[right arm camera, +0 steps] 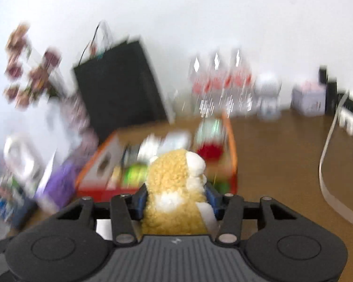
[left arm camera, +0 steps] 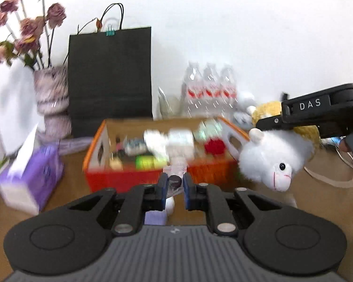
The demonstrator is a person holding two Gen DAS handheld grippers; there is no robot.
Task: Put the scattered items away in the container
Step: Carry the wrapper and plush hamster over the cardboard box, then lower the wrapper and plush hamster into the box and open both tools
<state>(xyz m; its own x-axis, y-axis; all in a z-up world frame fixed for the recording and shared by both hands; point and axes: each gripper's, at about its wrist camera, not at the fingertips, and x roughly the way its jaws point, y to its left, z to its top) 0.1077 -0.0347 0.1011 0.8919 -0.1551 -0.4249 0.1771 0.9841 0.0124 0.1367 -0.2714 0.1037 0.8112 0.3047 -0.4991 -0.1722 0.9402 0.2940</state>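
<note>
Bright, even light; heavy motion blur, strongest right wrist; fisheye-bent edges.

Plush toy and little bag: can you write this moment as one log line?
left gripper: shut on small zip bag | right gripper: shut on plush toy | orange box: ahead

A plain white wall point(left arm camera: 211, 23) stood behind a brown wooden table point(left arm camera: 73, 164). Against the wall were a black paper bag point(left arm camera: 109, 75), a vase of dried flowers point(left arm camera: 51, 98) and a pack of water bottles point(left arm camera: 209, 89). The light was soft and even.
</note>
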